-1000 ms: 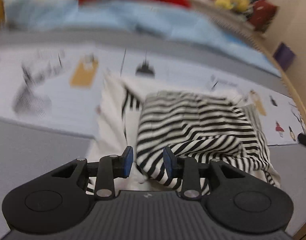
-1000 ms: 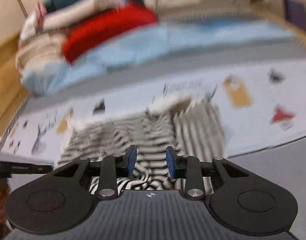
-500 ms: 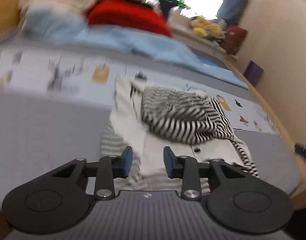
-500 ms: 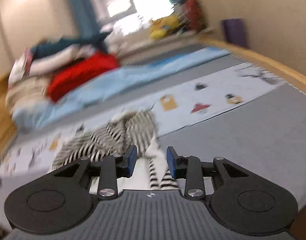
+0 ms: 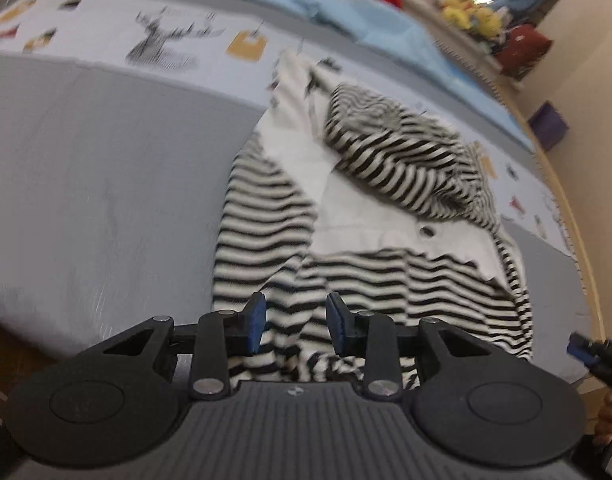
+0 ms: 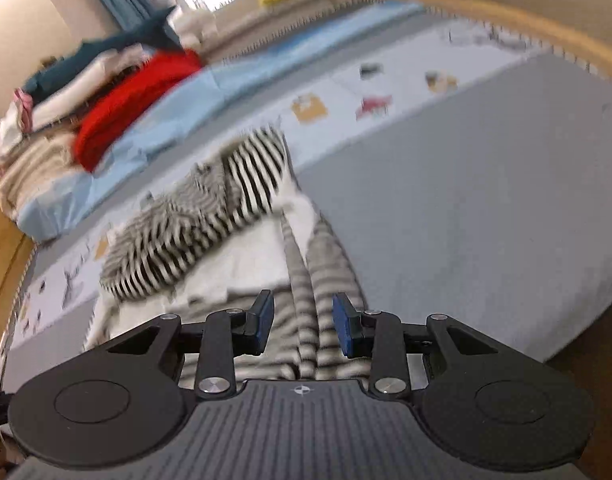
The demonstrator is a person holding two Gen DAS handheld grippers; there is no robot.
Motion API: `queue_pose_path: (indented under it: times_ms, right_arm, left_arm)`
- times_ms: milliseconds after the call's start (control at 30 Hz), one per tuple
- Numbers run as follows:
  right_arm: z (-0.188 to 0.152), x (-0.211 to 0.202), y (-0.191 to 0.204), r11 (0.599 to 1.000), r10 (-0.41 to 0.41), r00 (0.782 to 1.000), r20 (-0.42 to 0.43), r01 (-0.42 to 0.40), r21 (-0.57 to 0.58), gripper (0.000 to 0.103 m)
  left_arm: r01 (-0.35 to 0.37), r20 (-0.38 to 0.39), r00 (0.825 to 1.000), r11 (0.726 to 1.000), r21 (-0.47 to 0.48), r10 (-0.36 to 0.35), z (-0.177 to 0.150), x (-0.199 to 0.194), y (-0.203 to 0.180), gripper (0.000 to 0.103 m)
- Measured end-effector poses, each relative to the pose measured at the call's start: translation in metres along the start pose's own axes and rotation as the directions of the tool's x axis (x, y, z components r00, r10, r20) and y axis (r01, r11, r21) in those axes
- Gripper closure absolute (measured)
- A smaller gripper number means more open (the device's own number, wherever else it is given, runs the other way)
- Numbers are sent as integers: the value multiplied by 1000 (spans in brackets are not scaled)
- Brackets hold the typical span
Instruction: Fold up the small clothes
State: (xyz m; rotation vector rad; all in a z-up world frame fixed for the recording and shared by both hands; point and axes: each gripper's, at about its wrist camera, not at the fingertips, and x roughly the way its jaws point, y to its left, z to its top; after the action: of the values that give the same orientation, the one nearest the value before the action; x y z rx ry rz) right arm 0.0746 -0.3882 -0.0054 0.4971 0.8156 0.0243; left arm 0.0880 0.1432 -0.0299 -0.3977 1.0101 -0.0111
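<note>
Partly blurred striped garment (image 6: 194,240)

- the left wrist camera sits just behind the left gripper (image 5: 294,326) and looks down and forward, close over the near end of the striped clothes (image 5: 366,208).
- the right wrist camera sits behind the right gripper (image 6: 304,330) and looks the same way, close over the same clothes (image 6: 210,220).
- both views share the grey mat (image 5: 86,168), the red pile (image 6: 134,108) far away, and the window side.
</note>
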Motion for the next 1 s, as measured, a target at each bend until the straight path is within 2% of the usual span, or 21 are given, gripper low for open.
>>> queue_pose_path:
  times_ms: [133,300,467,667,1000]
  right_arm:
    - [-16,25,-4,997,-70,989,-132,68,-23,68]
    - [-26,43,-8,989,-145,968,-205,143,-25,68]
    - [-32,57,-7,987,-163,952,-259,160,-35,68]
    - [-37,67,-8,979,-203,929,-311,191,-68,66]
    - [-41,74,1,984,-171,931,-322,148,-96,65]
  left_arm:
    - [-43,-65,997,997,-63,39,-2,15,13,66]
    - [-86,-128,989,988,-129,69,-4,31,25,66]
    - [-120,-166,982,980,-160,94,-8,43,30,66]
    - [-127,-188,978,972,-197,90,-9,50,35,64]
    - [-137,-217,972,972,-193,94,-16,63,32,62]
